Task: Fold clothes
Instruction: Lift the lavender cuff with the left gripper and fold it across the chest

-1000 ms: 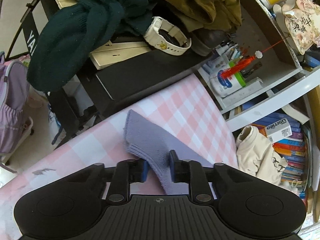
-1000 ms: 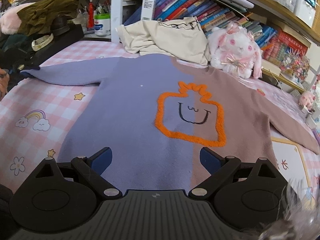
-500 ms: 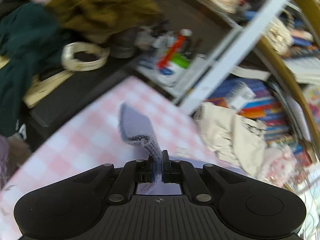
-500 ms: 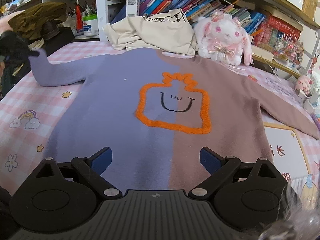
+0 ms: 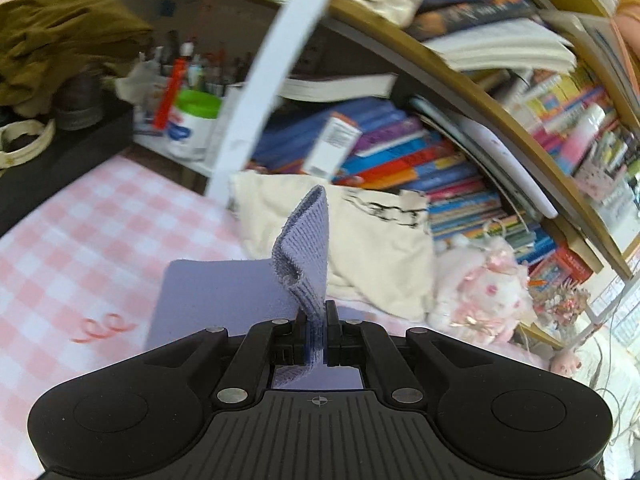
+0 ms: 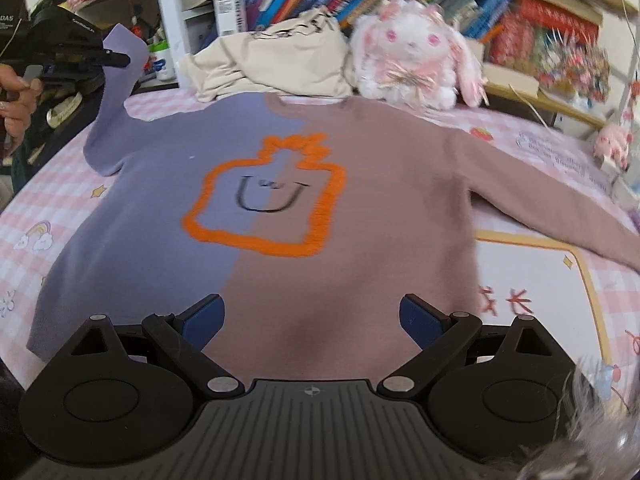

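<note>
Up it comes: the left gripper [image 5: 316, 320], wide apart a second ago, now pinches the lilac ribbed cuff [image 5: 306, 248] high above the pink checked bedcover [image 5: 80, 232]. One lilac-and-mauve knitted sweater [image 6: 280, 208] lies flat; the right gripper [image 6: 312, 314] hovers agape over its hem, both sleeves free.

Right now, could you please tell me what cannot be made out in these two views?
- Sweater hem: right wrist view, hidden behind the right gripper.
- Brown sleeve cuff: same view, cut off by the right edge.
- Book titles: left wrist view, motion blur.
- Purple sleeve below the left gripper: that gripper's body covers it.
</note>
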